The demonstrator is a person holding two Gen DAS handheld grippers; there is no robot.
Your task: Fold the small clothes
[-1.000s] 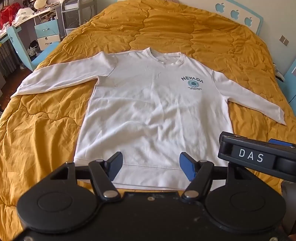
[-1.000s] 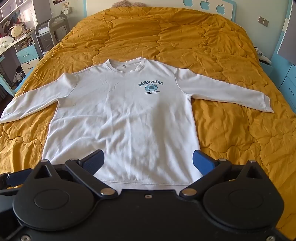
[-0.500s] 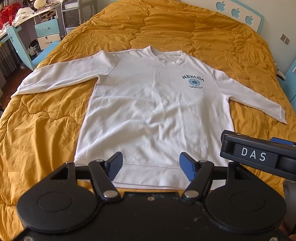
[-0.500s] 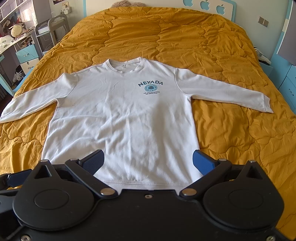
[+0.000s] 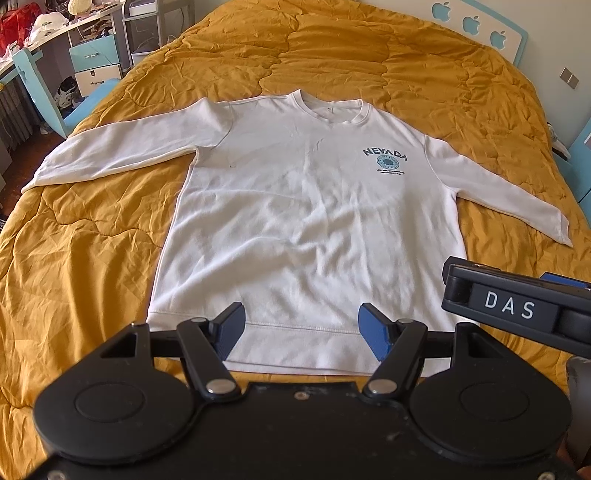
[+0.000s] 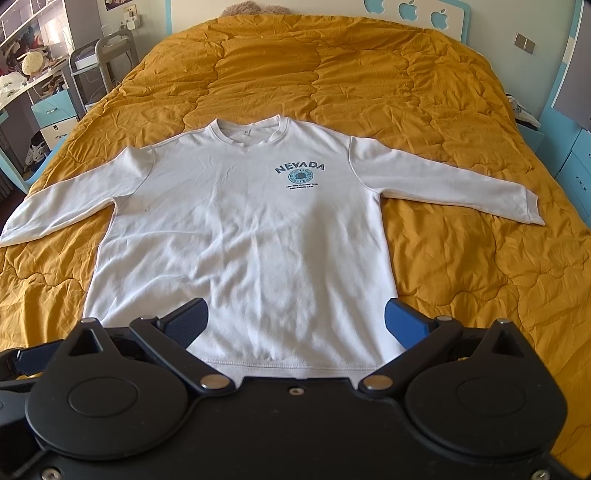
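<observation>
A white long-sleeved sweatshirt (image 5: 306, 221) with a blue NEVADA print lies flat, front up, on an orange quilt, both sleeves spread out; it also shows in the right wrist view (image 6: 243, 236). My left gripper (image 5: 301, 328) is open and empty, held above the hem near the middle. My right gripper (image 6: 295, 325) is open wide and empty, also above the hem. The right gripper's body (image 5: 517, 306), marked DAS, shows at the right of the left wrist view.
The orange quilt (image 6: 461, 277) covers a wide bed with a white headboard (image 6: 413, 11) at the far end. A desk, drawers and a grey cart (image 6: 99, 62) stand left of the bed. Blue cabinets (image 6: 576, 166) stand on the right.
Both grippers have shifted only slightly; the shirt sits a touch lower in the views. Nothing was grasped or released.
</observation>
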